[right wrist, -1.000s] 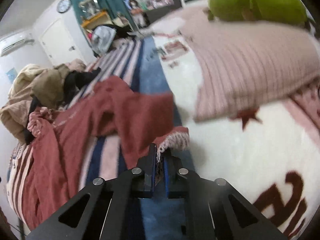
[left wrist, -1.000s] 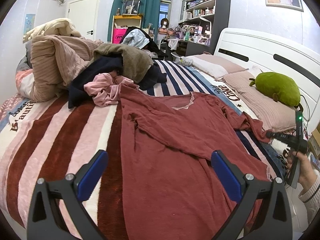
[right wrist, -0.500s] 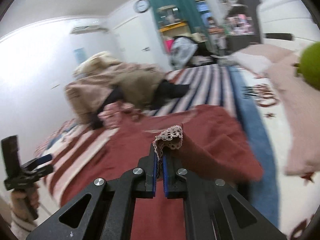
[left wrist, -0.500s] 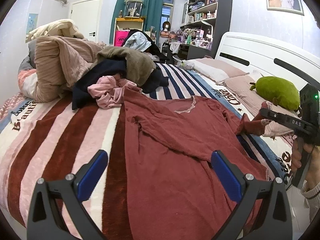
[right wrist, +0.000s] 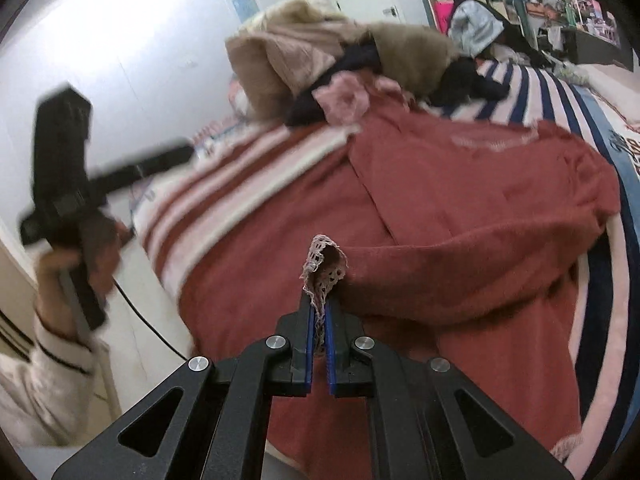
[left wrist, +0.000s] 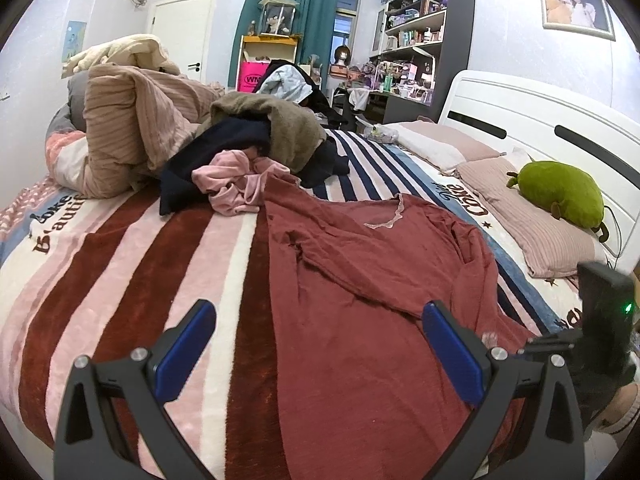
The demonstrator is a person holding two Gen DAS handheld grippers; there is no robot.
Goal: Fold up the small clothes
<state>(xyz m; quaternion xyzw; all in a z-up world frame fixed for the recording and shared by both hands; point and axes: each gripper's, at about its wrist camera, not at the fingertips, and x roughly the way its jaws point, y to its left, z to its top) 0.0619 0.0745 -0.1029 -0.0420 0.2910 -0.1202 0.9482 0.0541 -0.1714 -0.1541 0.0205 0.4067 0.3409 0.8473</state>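
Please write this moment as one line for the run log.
step: fold sleeve | right gripper: shut on lace cuff of red top | left gripper: open, empty, above striped blanket

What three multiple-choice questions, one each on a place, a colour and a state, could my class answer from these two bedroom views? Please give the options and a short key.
1. Where does the green plush toy lie?
A. on the pink striped pillow by the headboard
B. on the heap of clothes
C. on the floor

2. What colour is the top spread flat on the striped blanket?
A. navy
B. brick red
C. cream

3. How does the right gripper stand?
A. wide open above the blanket
B. shut with nothing in it
C. shut on the lace-edged cuff of the top's sleeve

Key: 1 A, the toy rests on the pillow in the left wrist view. 2 B, the spread top is brick red with a pale lace neckline. 3 C, the blue pads are pinched on the lace trim, and the sleeve is lifted across the top's body.
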